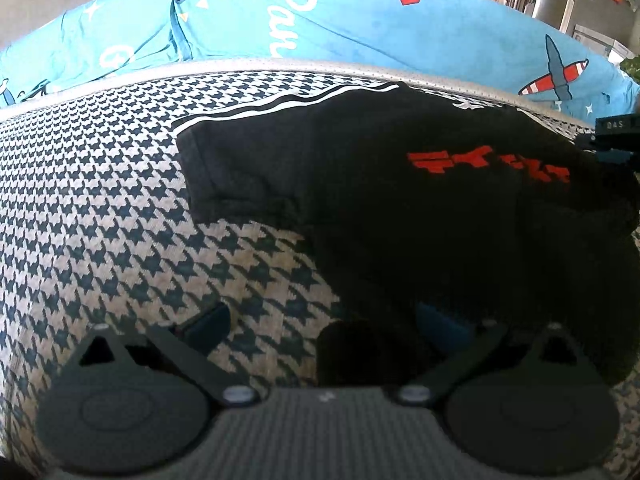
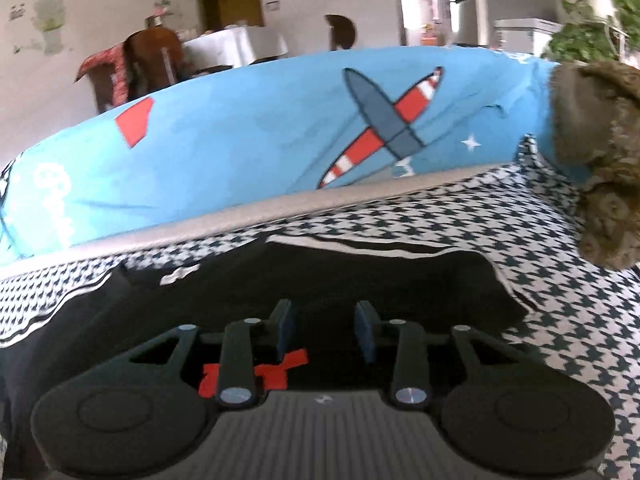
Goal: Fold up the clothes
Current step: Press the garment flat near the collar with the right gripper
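A black garment [image 1: 400,208] with a red print [image 1: 488,162] and white-striped trim lies spread on a houndstooth cover [image 1: 100,200]. My left gripper [image 1: 324,326] hovers low at the garment's near left edge. It is wide open: the left fingertip [image 1: 208,322] is over bare cover and the right fingertip [image 1: 440,328] sits at the dark cloth. In the right wrist view the same garment [image 2: 360,276] fills the foreground. My right gripper [image 2: 325,328] is over it, fingers a short gap apart with nothing between them. The red print [image 2: 256,372] shows beneath its left finger.
A blue cushion with plane and star prints [image 2: 260,140] rises behind the cover's grey piped edge [image 2: 280,208]. A brown fuzzy object [image 2: 600,168] sits at the right. Beyond are a chair [image 2: 148,60], a white-clothed table [image 2: 240,46] and a potted plant [image 2: 592,28].
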